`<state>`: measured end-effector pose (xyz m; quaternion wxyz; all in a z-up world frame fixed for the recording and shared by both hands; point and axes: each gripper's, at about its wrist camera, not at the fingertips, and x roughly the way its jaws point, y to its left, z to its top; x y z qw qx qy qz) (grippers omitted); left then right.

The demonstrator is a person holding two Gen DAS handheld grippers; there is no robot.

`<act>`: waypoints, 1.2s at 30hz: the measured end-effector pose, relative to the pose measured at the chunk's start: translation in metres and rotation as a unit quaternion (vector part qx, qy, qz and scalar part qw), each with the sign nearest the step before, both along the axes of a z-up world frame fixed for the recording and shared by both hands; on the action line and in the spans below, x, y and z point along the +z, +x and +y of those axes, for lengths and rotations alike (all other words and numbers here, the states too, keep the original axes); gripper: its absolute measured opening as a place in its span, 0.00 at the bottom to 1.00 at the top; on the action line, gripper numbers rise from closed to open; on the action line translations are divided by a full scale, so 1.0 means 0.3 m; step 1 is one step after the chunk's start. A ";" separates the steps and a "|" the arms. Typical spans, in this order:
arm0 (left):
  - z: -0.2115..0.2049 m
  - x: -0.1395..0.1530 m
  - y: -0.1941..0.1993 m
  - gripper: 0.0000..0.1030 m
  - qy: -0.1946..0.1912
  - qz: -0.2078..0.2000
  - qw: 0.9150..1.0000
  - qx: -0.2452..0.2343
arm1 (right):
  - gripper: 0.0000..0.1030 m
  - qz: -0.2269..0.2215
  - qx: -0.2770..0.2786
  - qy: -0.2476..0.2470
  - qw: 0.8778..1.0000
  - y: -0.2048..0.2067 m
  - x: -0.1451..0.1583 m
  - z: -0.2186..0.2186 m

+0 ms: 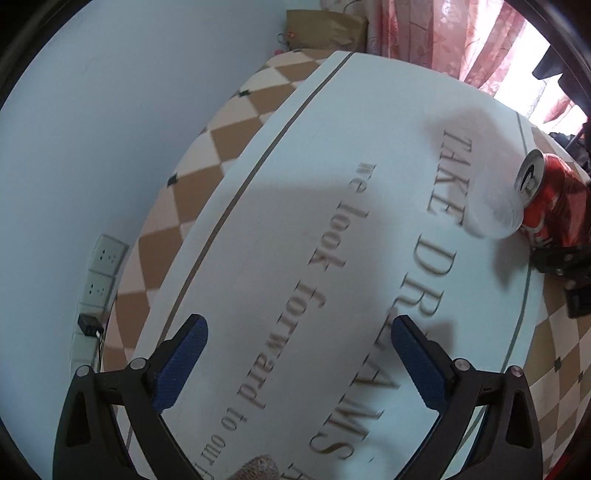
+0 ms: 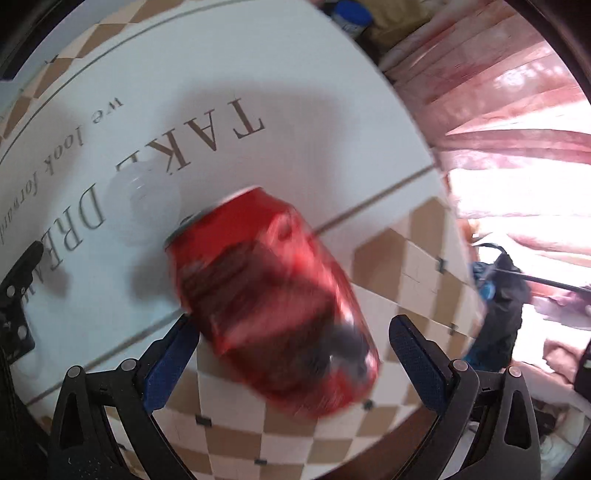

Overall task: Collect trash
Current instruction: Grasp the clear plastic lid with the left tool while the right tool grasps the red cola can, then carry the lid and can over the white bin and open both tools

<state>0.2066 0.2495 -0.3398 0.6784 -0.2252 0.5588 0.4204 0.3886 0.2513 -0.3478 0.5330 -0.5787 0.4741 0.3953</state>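
A dented red metal can (image 2: 273,299) lies between the wide-open right tool (image 2: 295,354); a clear plastic cup (image 1: 491,206) touches it. The left tool (image 1: 299,365) gapes empty above the smooth lettered worktop (image 1: 314,155).

A dented red can (image 2: 273,302) of glossy metal, its silvery lid (image 1: 530,178) bright and smooth, lies beside a frosted, translucent plastic cup (image 1: 493,206) on a smooth matt white tabletop (image 1: 332,155) printed with dull gold lettering. The left claw (image 1: 299,363) carries rough, ribbed blue pads (image 1: 183,363) on matt black plastic arms. Behind hangs thin pink cloth curtain (image 1: 476,40) beside a creased brown paper bag (image 1: 325,27).
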 end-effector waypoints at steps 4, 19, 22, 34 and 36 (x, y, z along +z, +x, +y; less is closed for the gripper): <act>0.003 0.040 0.049 1.00 -0.001 -0.023 1.000 -0.019 | 0.86 0.041 -0.061 0.016 0.997 0.054 -0.020 -0.014; -0.035 0.046 0.381 0.58 -0.025 -0.073 0.989 -0.123 | 0.86 0.103 -0.429 0.136 0.887 0.409 0.035 -0.453; -0.045 0.044 0.383 0.36 -0.028 -0.077 0.989 -0.126 | 0.85 0.101 -0.431 0.142 0.885 0.395 0.038 -0.468; -0.134 0.242 0.257 0.36 0.050 -0.108 0.985 -0.123 | 0.84 0.089 -0.417 0.202 0.882 0.245 0.073 -0.523; -0.163 0.299 0.221 0.36 0.058 -0.118 0.984 -0.124 | 0.84 0.094 -0.421 0.223 0.874 0.208 0.108 -0.563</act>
